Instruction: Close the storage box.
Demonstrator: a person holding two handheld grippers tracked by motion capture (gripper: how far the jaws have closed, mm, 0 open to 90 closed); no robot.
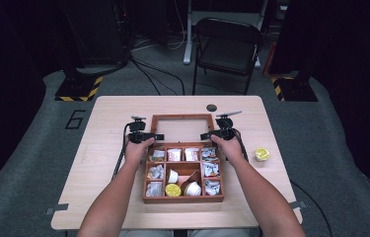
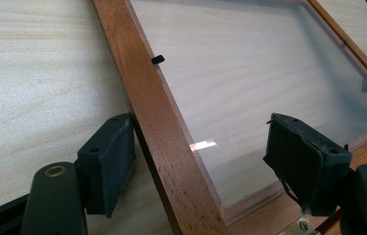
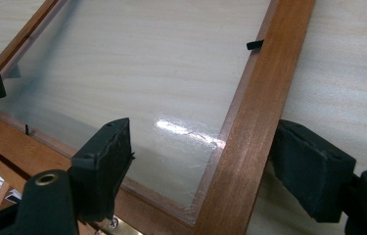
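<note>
A wooden compartment box (image 1: pixel 182 199) holds packets and small cups. Its lid (image 1: pixel 182 116), a wooden frame around a clear pane, lies folded back flat on the table behind it. My left gripper (image 1: pixel 157 137) straddles the lid's left rail (image 2: pixel 161 127). In the left gripper view the gripper (image 2: pixel 205 147) is open, one pad close beside the rail and the other far out over the pane (image 2: pixel 249 73). My right gripper (image 1: pixel 205 136) straddles the right rail (image 3: pixel 254 112). Seen in its own view, this gripper (image 3: pixel 210 147) is open too, its pads standing off the wood.
A yellow-lidded cup (image 1: pixel 262 154) sits alone on the table to the right of the box. A small dark disc (image 1: pixel 211 107) lies near the far edge. Beyond the table stands a folding chair (image 1: pixel 227 44), with cables on the floor.
</note>
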